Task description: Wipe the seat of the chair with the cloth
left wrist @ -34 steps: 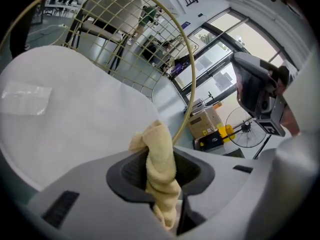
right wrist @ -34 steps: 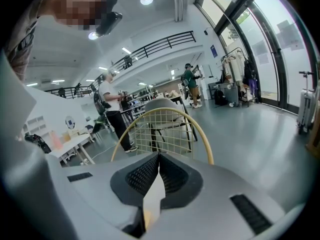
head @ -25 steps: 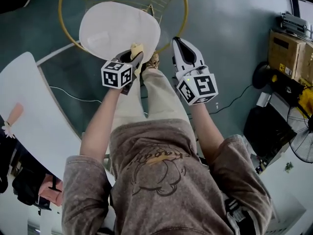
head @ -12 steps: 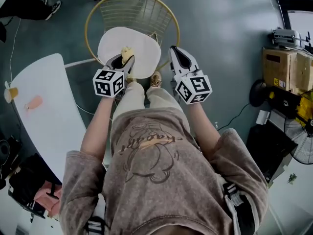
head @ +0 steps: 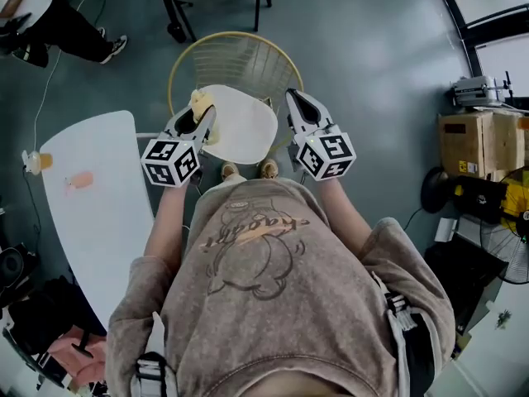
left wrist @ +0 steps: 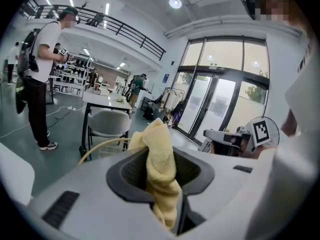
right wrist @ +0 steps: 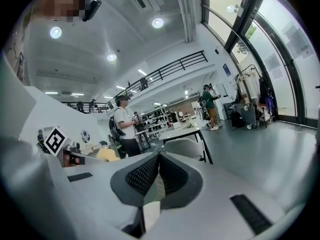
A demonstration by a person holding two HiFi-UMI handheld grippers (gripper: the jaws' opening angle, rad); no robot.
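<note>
- Head view: we hold the left gripper [head: 202, 116] at the left edge of the seat [head: 244, 126]. The right gripper [head: 297, 100] is just off the seat's right edge. Both point away from us toward the wire back [head: 235, 60].
- In the left gripper view, the left gripper [left wrist: 161, 181] has its jaws pressed together on the cloth [left wrist: 159, 151]. The dark pads [left wrist: 127, 176] pinch it from both sides, with no gap beside it.
- The cloth is a yellow strip, twisted, with its long axis running along the jaws. A bunched end sticks out past the tips, and the tail hangs back into the gripper's throat.
- In the head view, that bunched end points forward and a little left, over the seat's left edge. We cannot tell whether it touches the seat.
- The left gripper view looks level across the room, with the yellow rim [left wrist: 100, 146] low and to the left of the jaws.
- In the right gripper view, the right gripper [right wrist: 159, 159] has its jaws meeting at the tips, with only a narrow slit lower down. It holds nothing.
- The same view shows the cloth at far left, level with the jaws and well apart from them.
- The white table [head: 91, 197] lies to our left, apart from the seat.
</note>
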